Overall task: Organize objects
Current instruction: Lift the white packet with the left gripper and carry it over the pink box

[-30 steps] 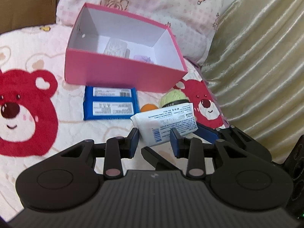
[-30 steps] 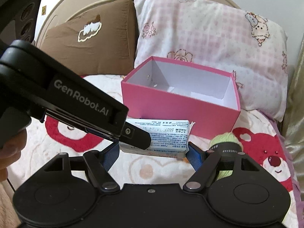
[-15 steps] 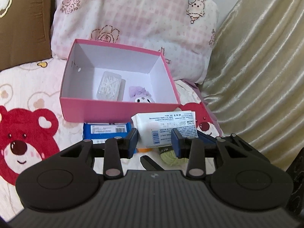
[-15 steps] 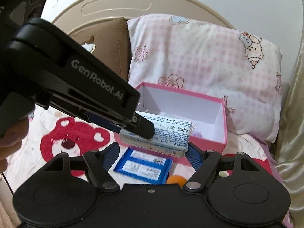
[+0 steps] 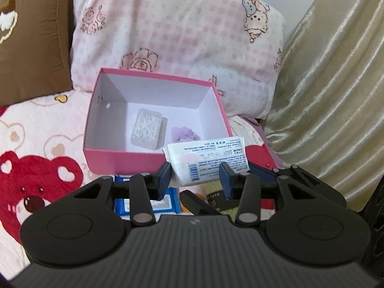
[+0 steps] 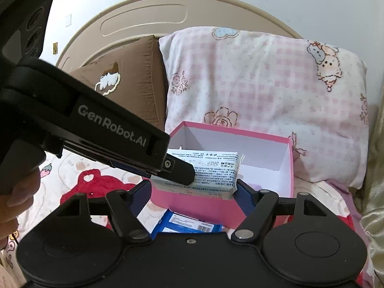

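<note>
With blue packets (image 5: pixel 165 201) and yarn (image 5: pixel 213 188) below, the white pack (image 6: pixel 199 172) hangs at the pink box (image 5: pixel 124 159) rim, gripped by the right gripper (image 6: pixel 194 192), between the left gripper's (image 5: pixel 195 178) opening, untouching jaws.

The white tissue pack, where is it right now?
The white tissue pack is held up between both hand-held grippers, right at the near right corner of the pink box, above the blue packets.

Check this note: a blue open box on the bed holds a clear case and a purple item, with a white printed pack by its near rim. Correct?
No: the open box is pink, not blue, as the left wrist view shows. It does hold the clear case and purple item, with the white printed pack by its near rim.
</note>
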Demonstrator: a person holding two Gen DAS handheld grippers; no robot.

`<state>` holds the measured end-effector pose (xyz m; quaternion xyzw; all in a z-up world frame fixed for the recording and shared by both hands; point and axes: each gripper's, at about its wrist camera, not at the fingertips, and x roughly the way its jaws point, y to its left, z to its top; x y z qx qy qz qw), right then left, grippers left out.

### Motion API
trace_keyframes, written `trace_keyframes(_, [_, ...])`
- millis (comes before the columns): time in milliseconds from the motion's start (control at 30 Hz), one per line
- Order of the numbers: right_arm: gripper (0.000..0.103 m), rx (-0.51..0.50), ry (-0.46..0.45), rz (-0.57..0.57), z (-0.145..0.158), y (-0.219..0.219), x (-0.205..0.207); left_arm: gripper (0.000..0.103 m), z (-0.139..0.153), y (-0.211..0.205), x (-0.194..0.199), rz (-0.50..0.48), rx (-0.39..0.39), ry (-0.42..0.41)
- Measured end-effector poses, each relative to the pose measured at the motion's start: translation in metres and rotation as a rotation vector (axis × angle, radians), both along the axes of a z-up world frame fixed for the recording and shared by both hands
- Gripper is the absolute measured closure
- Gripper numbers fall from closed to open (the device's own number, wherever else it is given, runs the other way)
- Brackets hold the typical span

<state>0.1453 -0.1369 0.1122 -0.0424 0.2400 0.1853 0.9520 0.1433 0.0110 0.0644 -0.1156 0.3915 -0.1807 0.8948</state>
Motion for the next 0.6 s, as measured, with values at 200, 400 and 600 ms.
trace_keyframes(200, [0.033, -0.019, 0.005, 0.025, 0.006, 0.001, 0.018, 0.061, 0.005, 0.001, 0.019, 0.022, 0.008, 0.003])
trace_keyframes(400, [0.046, -0.023, 0.053, 0.054, 0.007, -0.001, 0.057, 0.06, 0.01, 0.001, 0.056, 0.048, 0.023, -0.015])
trace_keyframes(600, [0.056, 0.016, 0.151, 0.085, -0.007, -0.012, 0.115, 0.059, -0.009, 0.001, 0.103, 0.074, 0.012, 0.043])
